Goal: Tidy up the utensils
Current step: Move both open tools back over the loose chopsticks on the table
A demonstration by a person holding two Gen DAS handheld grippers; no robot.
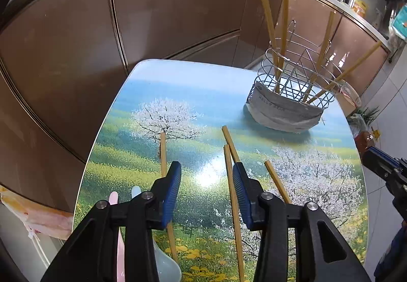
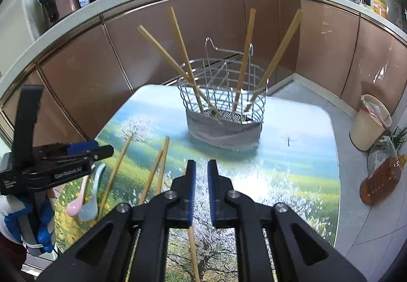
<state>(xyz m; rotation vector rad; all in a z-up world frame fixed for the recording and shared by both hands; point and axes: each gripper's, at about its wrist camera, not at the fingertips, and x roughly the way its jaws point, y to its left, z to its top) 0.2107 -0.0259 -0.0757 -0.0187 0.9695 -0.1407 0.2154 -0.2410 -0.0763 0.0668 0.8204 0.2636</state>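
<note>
Four chopsticks stand in the wire basket (image 2: pixel 223 103) at the far end of the surface (image 2: pixel 292 154), two leaning left and two right. Four more chopsticks lie loose on the near half, beside two spoons, one pink (image 2: pixel 76 205) and one pale blue (image 2: pixel 89 208). The left gripper (image 1: pixel 207 190) has its jaws spread with nothing between them. The right gripper (image 2: pixel 201 193) has its jaws slightly apart, gripping nothing; one loose chopstick (image 2: pixel 193 254) lies under them.
</note>
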